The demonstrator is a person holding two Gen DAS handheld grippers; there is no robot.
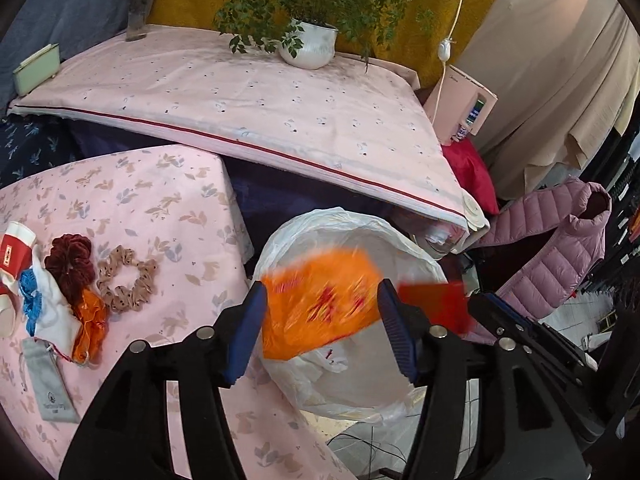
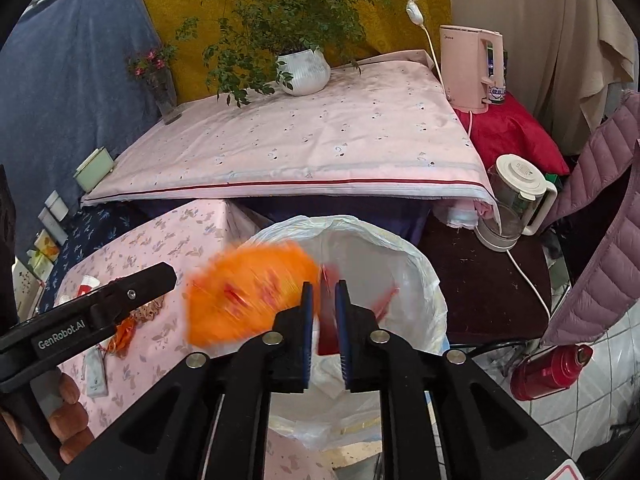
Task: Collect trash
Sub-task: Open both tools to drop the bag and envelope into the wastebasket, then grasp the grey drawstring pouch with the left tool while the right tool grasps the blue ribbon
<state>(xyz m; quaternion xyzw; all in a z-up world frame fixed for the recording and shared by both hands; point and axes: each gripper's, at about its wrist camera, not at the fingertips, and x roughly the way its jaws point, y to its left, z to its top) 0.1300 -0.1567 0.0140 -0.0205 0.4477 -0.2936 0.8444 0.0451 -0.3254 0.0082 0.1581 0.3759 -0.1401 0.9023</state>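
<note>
A bin lined with a white plastic bag [image 1: 392,236] [image 2: 404,248] stands beside the low pink-clothed table [image 1: 160,208]. My left gripper [image 1: 320,320] is open above the bin; a blurred orange wrapper [image 1: 320,300] [image 2: 244,300] is in the air between its fingers, apparently loose. My right gripper [image 2: 324,320] is shut on a red wrapper [image 2: 326,320], which also shows in the left wrist view [image 1: 436,308], over the bin. The left gripper's body [image 2: 92,312] shows at the left of the right wrist view.
On the low table lie scrunchies [image 1: 124,280], a small orange wrapper [image 1: 90,328], a grey pouch [image 1: 50,380], a red-white cup [image 1: 12,252]. Behind is a higher pink-covered table [image 1: 260,104] with a potted plant [image 1: 308,42]. Kettle [image 2: 516,200], red flask [image 2: 548,372], purple jacket [image 1: 552,256] at right.
</note>
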